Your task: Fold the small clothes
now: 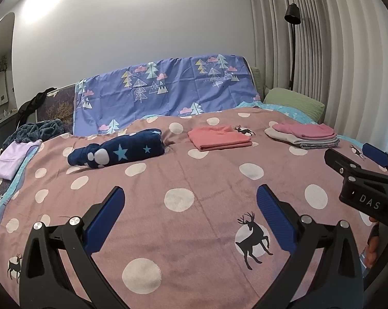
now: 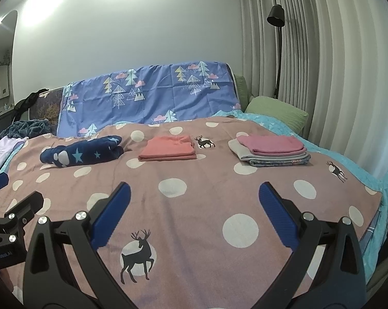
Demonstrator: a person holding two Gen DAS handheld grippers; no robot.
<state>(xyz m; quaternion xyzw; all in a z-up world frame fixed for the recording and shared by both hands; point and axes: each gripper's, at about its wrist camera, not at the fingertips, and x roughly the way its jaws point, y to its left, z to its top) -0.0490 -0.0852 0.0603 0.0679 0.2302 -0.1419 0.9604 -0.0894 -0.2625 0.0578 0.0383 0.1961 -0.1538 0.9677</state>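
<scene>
Bedroom: bed [image 1: 194, 180] under a pink-brown spread with white dots and deer prints, white wall behind, pleated curtains [image 1: 335, 64] at right.

Left claw [image 1: 188, 206]: released, blue pads spread wide, nothing between them, hovering over bare spread near the front edge. A deer print [image 1: 253, 239] sits just inside its right finger. Right claw [image 2: 194, 200]: also released and empty, same pose beside the left one, with a deer print [image 2: 138, 255] between its fingers. Each claw shows in the other's view (right claw's body at the far right edge of the left view, left claw's at the lower left of the right view).

Further out, across the middle of the bed, well apart from both claws:
- navy garment with stars [image 1: 116, 152], left, loosely rolled, not flat
- folded coral-pink garment [image 1: 219, 139], centre, lying flat
- stack of folded clothes [image 1: 302, 135], right, pink piece on top, grey and patterned ones under it

Far left edge: lilac garment [image 1: 11, 162] lying flat, dark teal fleece [image 1: 39, 131] bunched behind it.

Head of the bed: blue sheet with tree print [image 1: 168, 90] draped upright, green pillow [image 1: 294, 103] to its right, black floor lamp [image 1: 293, 38] in front of the curtains.
</scene>
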